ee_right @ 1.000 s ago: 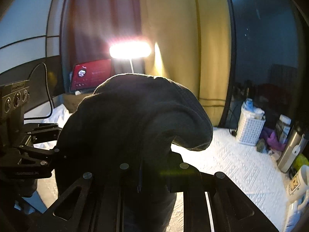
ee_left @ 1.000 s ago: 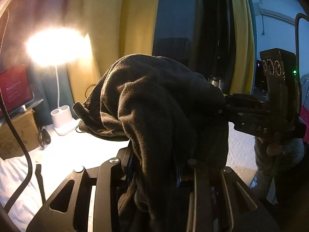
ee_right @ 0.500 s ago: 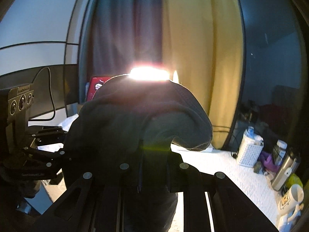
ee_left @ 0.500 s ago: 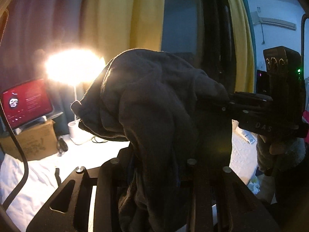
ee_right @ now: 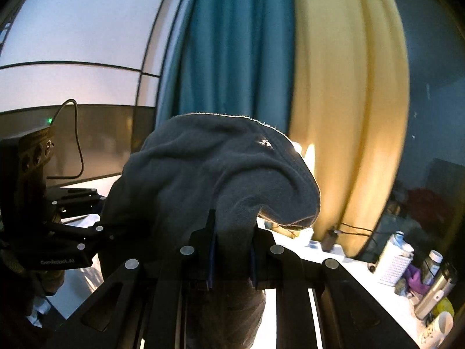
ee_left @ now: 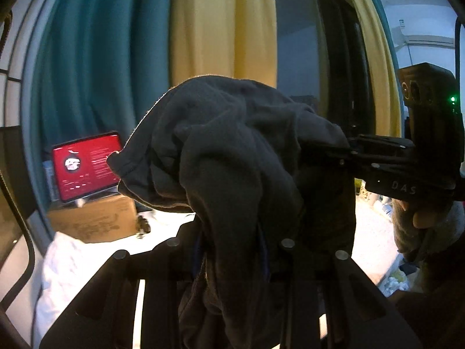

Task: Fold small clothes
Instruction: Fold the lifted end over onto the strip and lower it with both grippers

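Observation:
A small dark grey garment (ee_left: 232,160) hangs bunched between both grippers, held up in the air above the white table. My left gripper (ee_left: 232,250) is shut on one part of it; the cloth drapes over the fingers and hides the tips. My right gripper (ee_right: 231,247) is shut on another part of the same garment (ee_right: 209,180), which folds over its fingers. In the left wrist view the right gripper (ee_left: 351,157) reaches in from the right, level with the cloth. In the right wrist view the left gripper (ee_right: 96,226) reaches in from the left.
A red-screen tablet (ee_left: 87,165) stands on a cardboard box (ee_left: 93,221) at the left. White bedding (ee_left: 64,261) lies below. Teal and yellow curtains (ee_right: 343,87) hang behind. A white basket (ee_right: 395,261), bottles (ee_right: 433,288) and a mug (ee_right: 438,325) stand at the right on the white table (ee_right: 334,264).
Both grippers have risen and tilted upward with the garment. The lamp has dropped out of sight behind the cloth. The hold on the cloth is unchanged.

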